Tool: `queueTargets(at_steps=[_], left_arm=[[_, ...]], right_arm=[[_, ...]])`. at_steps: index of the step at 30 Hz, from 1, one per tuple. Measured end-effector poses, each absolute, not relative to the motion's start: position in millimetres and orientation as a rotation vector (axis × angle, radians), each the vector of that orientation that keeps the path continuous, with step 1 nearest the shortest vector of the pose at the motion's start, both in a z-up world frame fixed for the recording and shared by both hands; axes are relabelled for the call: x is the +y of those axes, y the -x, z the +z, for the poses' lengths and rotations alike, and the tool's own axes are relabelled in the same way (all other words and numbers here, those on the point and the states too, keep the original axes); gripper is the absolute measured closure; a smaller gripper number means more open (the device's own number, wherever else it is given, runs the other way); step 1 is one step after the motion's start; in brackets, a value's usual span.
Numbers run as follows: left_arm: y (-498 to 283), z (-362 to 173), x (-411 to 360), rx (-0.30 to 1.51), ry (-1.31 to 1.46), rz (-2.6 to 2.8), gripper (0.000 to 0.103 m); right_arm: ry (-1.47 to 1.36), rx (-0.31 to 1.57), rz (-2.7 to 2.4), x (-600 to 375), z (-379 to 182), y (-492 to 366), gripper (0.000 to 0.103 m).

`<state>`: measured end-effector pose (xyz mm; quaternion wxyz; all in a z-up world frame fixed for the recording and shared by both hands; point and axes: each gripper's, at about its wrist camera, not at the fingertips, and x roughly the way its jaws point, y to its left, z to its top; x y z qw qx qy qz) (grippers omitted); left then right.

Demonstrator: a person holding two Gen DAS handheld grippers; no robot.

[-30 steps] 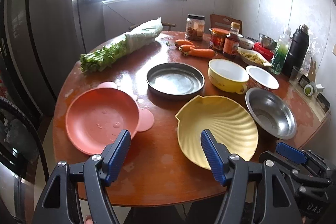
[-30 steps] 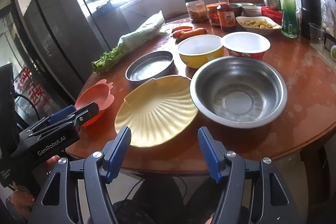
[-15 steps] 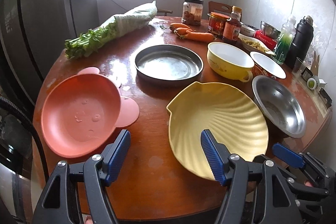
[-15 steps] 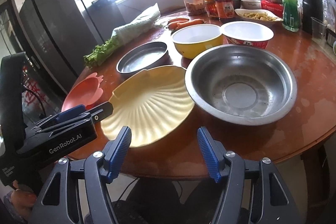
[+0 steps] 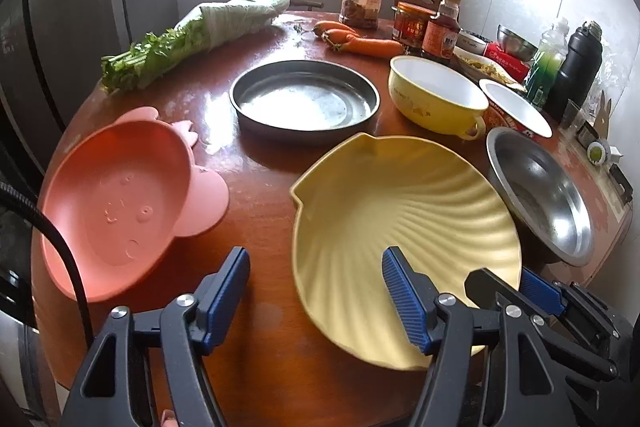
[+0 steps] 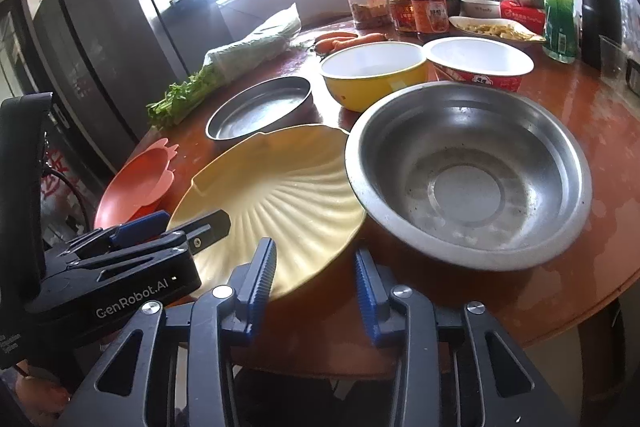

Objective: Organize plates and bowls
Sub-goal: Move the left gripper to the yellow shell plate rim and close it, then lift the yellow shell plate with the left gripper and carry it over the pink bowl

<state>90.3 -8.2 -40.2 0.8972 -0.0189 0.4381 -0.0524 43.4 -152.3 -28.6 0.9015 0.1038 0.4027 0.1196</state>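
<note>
Both grippers low over the table's near edge

The yellow shell plate (image 5: 404, 215) lies between pink plate (image 5: 116, 195) and steel bowl (image 6: 468, 171); left gripper (image 5: 316, 291) gapes over its rim, right gripper (image 6: 316, 275) jaws just narrowed, nothing clamped between them

Shell plate (image 5: 404, 211) between pig plate (image 5: 116, 199) on its left and steel bowl (image 5: 544, 191) on its right.
</note>
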Motion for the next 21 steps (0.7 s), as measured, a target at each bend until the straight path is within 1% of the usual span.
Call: queueTargets(at_steps=[3,4,5,13,21], left_arm=[[-89,-40,-12,0.904,0.028,-0.106,0.051],[-89,-40,-12,0.901,0.040,-0.116,0.058],[-89,-40,-13,0.899,0.045,-0.123,0.061],[-83,-38,-17,0.884,0.010,-0.107,0.062],[-74,-34,-7,0.879,0.033,-0.103,0.062]], right_arm=[[-0.202,0.825,0.255,-151,-29,-46,0.068],[-0.202,0.824,0.259,-151,-29,-46,0.068],[-0.197,0.823,0.263,-151,-29,-46,0.069],[-0.185,0.824,0.262,-150,-30,-46,0.070],[-0.177,0.827,0.281,-144,-29,-43,0.070]])
